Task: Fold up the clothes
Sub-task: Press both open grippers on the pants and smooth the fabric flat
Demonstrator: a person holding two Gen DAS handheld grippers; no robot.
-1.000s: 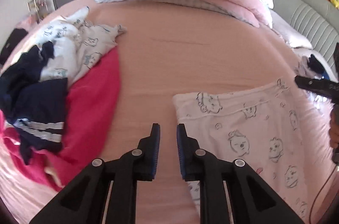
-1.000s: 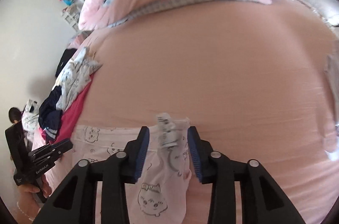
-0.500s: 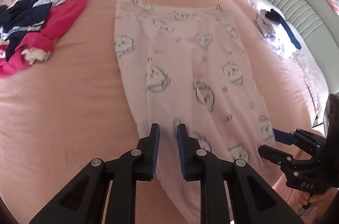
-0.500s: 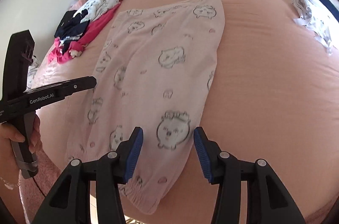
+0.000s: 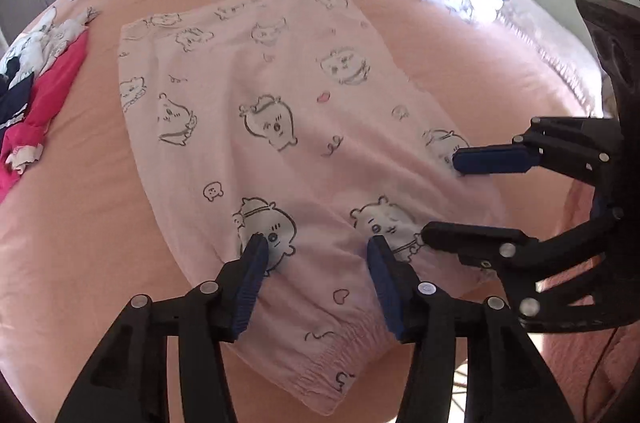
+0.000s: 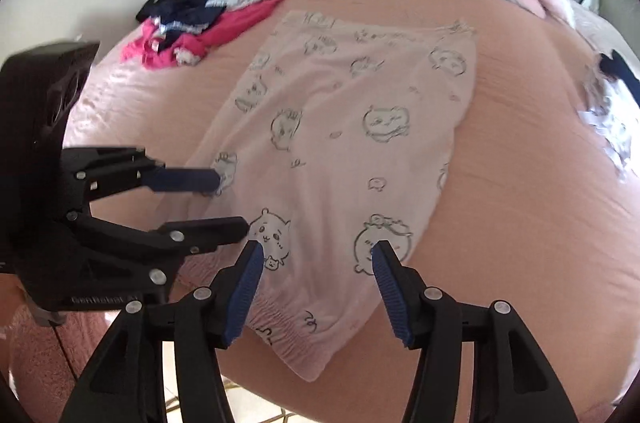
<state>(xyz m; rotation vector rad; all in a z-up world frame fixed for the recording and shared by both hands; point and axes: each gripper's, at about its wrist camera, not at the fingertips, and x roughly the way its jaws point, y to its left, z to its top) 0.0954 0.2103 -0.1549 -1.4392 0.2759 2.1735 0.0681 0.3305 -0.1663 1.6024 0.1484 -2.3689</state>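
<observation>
Opening over the pajama pants' [image 5: 280, 127] cuffed edge, both hand-held grippers [image 5: 316, 251] [image 6: 318, 255] pinch nothing.

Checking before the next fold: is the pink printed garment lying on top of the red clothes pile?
No, the pink printed garment lies flat on the bedsheet, apart from the red clothes pile.

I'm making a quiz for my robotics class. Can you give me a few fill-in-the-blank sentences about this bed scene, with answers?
1. The pink pants printed with cartoon faces lie spread flat on the ____.
2. Both the left tool and the right tool hover over the pants' ____ end, jaws opening, gripping nothing.
3. The pile of clothes near the bed's far corner includes a bright ____ garment.

Answers: bed; cuffed; pink
</observation>
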